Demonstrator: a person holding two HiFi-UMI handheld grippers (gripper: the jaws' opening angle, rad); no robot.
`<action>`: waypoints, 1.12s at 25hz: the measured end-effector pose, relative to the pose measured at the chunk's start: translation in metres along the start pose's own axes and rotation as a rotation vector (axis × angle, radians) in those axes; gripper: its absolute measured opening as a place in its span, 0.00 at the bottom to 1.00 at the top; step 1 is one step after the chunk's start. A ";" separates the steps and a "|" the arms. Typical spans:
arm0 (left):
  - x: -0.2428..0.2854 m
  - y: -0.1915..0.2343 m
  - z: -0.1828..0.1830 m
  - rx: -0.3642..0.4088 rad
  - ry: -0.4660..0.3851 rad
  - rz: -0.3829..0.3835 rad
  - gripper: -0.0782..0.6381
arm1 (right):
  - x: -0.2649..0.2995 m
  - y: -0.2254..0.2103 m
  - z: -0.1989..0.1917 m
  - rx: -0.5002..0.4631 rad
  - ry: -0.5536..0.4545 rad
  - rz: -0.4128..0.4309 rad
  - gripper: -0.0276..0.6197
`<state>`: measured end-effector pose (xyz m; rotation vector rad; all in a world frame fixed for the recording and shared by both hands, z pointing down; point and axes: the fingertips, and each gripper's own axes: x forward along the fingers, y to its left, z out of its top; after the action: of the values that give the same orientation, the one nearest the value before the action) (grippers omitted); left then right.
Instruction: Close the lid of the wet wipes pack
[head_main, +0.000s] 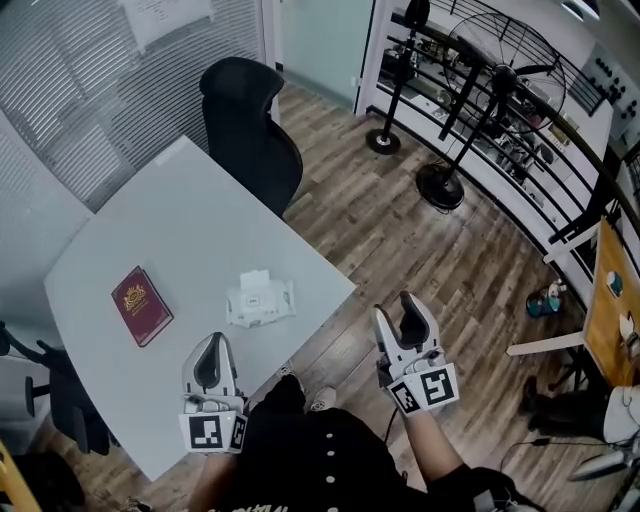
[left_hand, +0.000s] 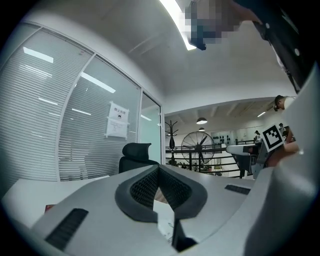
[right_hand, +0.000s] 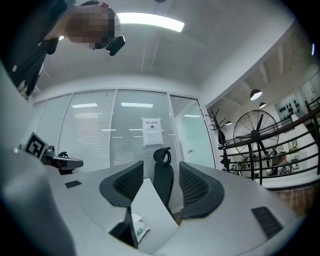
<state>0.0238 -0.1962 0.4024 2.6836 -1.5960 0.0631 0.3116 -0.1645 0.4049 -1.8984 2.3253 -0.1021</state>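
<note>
The white wet wipes pack (head_main: 262, 300) lies on the white table (head_main: 180, 230) near its right corner, with its small lid flap standing open at the far side. My left gripper (head_main: 210, 343) hovers over the table's near edge, short of the pack and to its left; its jaw tips touch (left_hand: 159, 169) and hold nothing. A bit of the pack (left_hand: 166, 224) shows below them. My right gripper (head_main: 406, 302) is off the table to the right, over the floor, jaws apart (right_hand: 161, 169) and empty. The pack (right_hand: 138, 228) shows low between its jaws.
A dark red booklet (head_main: 140, 305) lies left of the pack. A black office chair (head_main: 250, 125) stands at the table's far side. A standing fan (head_main: 470, 100) and a railing are at the right, over wooden floor (head_main: 400, 220).
</note>
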 end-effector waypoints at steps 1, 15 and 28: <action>0.002 0.002 0.000 0.004 -0.001 -0.001 0.12 | 0.006 0.001 -0.002 0.004 0.007 0.005 0.38; 0.011 0.042 -0.011 -0.053 0.046 0.071 0.12 | 0.087 0.026 -0.054 0.066 0.145 0.159 0.38; -0.001 0.069 -0.037 -0.105 0.102 0.129 0.12 | 0.159 0.069 -0.170 0.201 0.415 0.344 0.39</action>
<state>-0.0383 -0.2267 0.4388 2.4566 -1.6893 0.1121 0.1885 -0.3117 0.5527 -1.4672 2.7373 -0.7220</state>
